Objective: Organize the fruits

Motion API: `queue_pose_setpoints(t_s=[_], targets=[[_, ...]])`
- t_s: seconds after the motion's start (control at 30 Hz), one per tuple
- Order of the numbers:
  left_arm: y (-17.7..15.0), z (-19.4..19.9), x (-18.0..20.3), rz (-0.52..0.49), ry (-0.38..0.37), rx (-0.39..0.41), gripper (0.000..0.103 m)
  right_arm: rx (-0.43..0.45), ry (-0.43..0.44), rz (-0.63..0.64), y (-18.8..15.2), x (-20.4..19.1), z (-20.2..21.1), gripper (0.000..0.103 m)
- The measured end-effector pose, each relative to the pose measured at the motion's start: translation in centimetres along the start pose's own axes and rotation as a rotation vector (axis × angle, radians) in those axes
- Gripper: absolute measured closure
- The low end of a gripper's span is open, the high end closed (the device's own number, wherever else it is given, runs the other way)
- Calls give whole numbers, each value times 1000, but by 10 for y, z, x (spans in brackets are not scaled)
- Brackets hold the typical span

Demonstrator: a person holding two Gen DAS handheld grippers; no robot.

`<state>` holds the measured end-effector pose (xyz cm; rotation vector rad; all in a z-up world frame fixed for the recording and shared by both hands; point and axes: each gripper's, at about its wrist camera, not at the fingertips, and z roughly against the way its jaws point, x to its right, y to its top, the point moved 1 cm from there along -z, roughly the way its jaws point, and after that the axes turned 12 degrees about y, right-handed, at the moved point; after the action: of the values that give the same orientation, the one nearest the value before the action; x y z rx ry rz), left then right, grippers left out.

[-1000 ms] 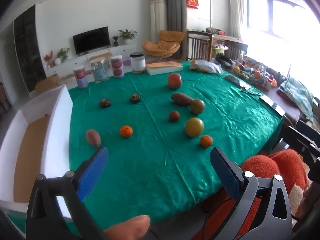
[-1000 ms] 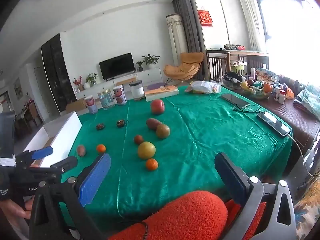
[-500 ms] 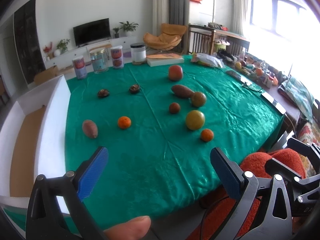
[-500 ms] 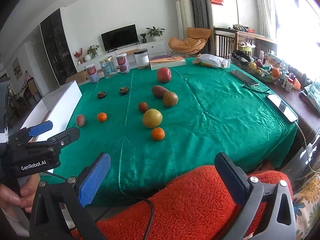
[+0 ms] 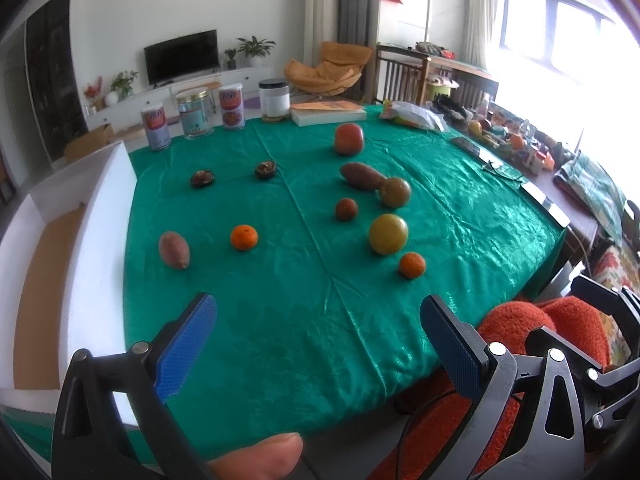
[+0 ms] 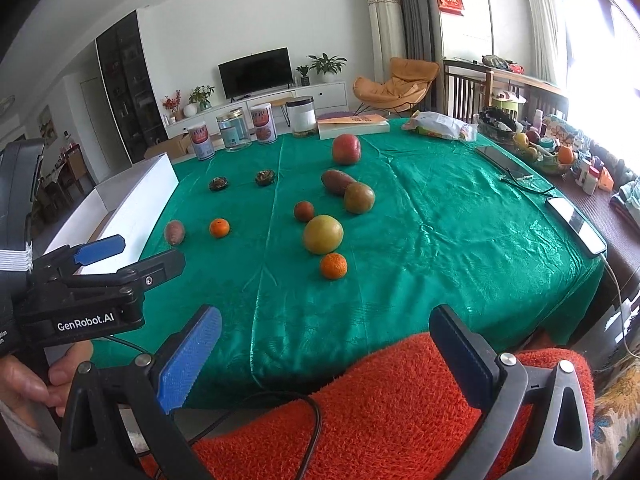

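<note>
On the green cloth (image 5: 304, 312) we count ten pieces: two mandarins (image 5: 244, 237), one yellow-green globe (image 5: 388, 234) at two o'clock of centre, two sweet potatoes (image 5: 174, 249), five others farther back. Our left gripper (image 5: 318, 328) and right gripper (image 6: 326, 340) both gape wide, holding nothing.

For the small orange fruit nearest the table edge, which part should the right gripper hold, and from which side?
Grip the small round orange fruit across its widest middle, from the near edge, descending. It sits apart from the large yellow-green fruit, so the open right gripper likely fits around it.
</note>
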<state>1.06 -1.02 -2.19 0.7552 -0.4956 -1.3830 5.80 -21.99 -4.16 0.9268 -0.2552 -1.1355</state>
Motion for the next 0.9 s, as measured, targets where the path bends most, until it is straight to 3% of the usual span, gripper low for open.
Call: queue_pose_setpoints(t_s=[0.9], targets=[[-3, -4, 4, -7, -12, -20, 1, -7, 5, 12, -3, -2, -2, 0]])
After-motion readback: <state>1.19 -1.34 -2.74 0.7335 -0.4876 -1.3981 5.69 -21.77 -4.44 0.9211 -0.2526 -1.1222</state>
